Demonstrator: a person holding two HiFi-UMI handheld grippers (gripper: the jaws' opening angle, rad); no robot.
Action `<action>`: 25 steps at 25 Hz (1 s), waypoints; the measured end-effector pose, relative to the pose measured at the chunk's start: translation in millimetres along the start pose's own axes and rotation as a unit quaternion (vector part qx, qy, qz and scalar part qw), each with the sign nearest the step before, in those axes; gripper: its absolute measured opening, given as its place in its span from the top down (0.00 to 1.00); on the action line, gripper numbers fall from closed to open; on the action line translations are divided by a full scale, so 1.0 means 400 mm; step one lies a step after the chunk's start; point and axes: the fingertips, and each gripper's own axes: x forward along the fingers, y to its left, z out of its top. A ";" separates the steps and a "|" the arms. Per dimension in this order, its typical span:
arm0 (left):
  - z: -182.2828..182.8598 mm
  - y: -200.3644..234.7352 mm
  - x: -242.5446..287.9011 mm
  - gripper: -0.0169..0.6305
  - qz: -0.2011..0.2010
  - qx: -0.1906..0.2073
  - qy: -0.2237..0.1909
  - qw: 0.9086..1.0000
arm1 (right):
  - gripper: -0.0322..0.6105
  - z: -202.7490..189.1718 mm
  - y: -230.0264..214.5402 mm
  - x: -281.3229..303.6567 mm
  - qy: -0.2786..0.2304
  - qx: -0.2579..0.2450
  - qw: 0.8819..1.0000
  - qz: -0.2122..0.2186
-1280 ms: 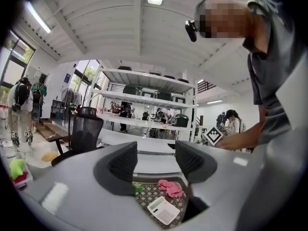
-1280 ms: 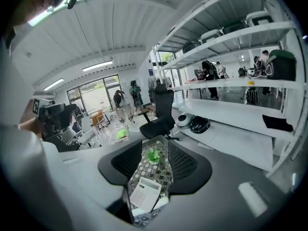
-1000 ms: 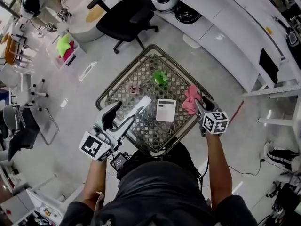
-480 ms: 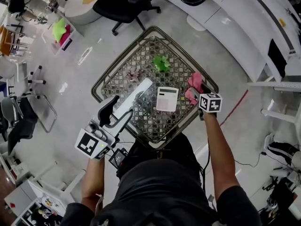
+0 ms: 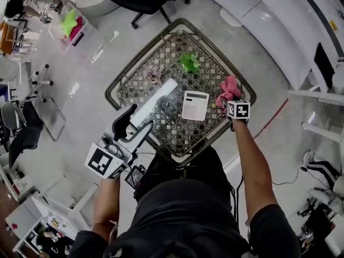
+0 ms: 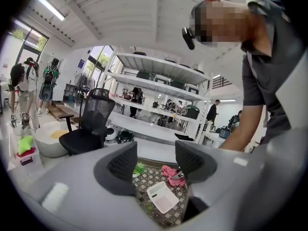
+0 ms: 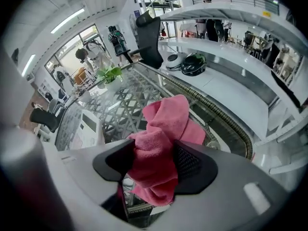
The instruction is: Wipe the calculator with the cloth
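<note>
Our right tongs (image 7: 153, 163) point down at the pink cloth (image 7: 166, 129). Their jaws have just been opening and now stand spread as wide as they go. The bunched cloth sits in the gap between them. We judge that they are not squeezing it yet. Our left tongs (image 6: 155, 165) are spread too, with nothing between the jaws. They hang by the near rim of the table (image 5: 212, 79).

That table is the biggest thing. It has a net top and a dark rim, and it lies under the right tongs and ahead of the left ones. On it, a long white strip (image 5: 156, 101) lies just ahead of the left tongs. Next comes the calculator (image 5: 195, 105). It lies flat and face up, near the right tongs on their left side, apart from the cloth. The cloth is smaller, right at the tips of the right tongs by the table's edge. Smallest is a green bow (image 5: 189, 62), further ahead of both tongs.

We think the step in hand is picking up the cloth, and no wiping has begun. Next we need to shut the right tongs on the cloth, lift it, and carry it left onto the calculator. The left tongs may need to hold the calculator so it does not slide.
</note>
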 end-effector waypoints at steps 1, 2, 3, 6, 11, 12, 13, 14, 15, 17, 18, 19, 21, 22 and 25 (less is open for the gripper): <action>-0.005 -0.003 -0.001 0.53 0.001 -0.005 0.005 1.000 | 0.56 0.000 -0.004 0.003 0.000 -0.007 1.000 -0.007; -0.013 -0.006 -0.004 0.53 0.002 -0.012 0.013 1.000 | 0.59 0.001 -0.008 0.004 0.001 -0.014 1.000 -0.013; -0.019 -0.008 -0.007 0.53 0.002 -0.017 0.019 1.000 | 0.69 0.002 -0.010 0.003 0.002 -0.017 1.000 -0.015; -0.027 -0.005 -0.018 0.53 0.005 -0.023 0.022 0.999 | 0.79 0.013 -0.008 -0.006 0.000 -0.012 1.000 -0.012; -0.032 0.015 -0.050 0.53 0.017 -0.013 0.010 1.000 | 0.80 0.086 0.067 -0.060 -0.065 -0.016 0.998 -0.001; -0.034 0.018 -0.057 0.53 0.019 -0.013 0.009 1.000 | 0.80 0.097 0.090 -0.068 -0.077 -0.018 0.997 0.001; -0.034 0.019 -0.064 0.53 0.020 -0.016 0.010 1.000 | 0.80 0.104 0.114 -0.075 -0.087 -0.018 0.996 0.002; -0.034 0.019 -0.073 0.53 0.022 -0.017 0.010 1.000 | 0.80 0.109 0.141 -0.079 -0.095 -0.018 0.995 0.005; -0.033 0.021 -0.082 0.53 0.024 -0.016 0.008 1.000 | 0.80 0.110 0.168 -0.082 -0.102 -0.018 0.995 0.007; -0.028 0.023 -0.099 0.53 0.027 -0.017 0.005 0.999 | 0.80 0.110 0.221 -0.081 -0.113 -0.018 0.993 0.011; -0.027 0.024 -0.107 0.53 0.028 -0.020 0.005 0.999 | 0.80 0.110 0.246 -0.077 -0.117 -0.016 0.993 0.012; -0.027 0.027 -0.114 0.53 0.030 -0.022 0.005 0.999 | 0.80 0.109 0.269 -0.071 -0.122 -0.014 0.992 0.013; -0.030 0.035 -0.131 0.53 0.037 -0.020 0.003 0.999 | 0.80 0.108 0.315 -0.057 -0.131 -0.009 0.991 0.014; -0.033 0.038 -0.140 0.53 0.040 -0.023 0.004 0.999 | 0.80 0.107 0.340 -0.049 -0.135 -0.009 0.991 0.015; -0.040 0.047 -0.181 0.53 0.051 -0.031 0.004 0.998 | 0.80 0.092 0.424 -0.018 -0.136 -0.019 0.990 0.025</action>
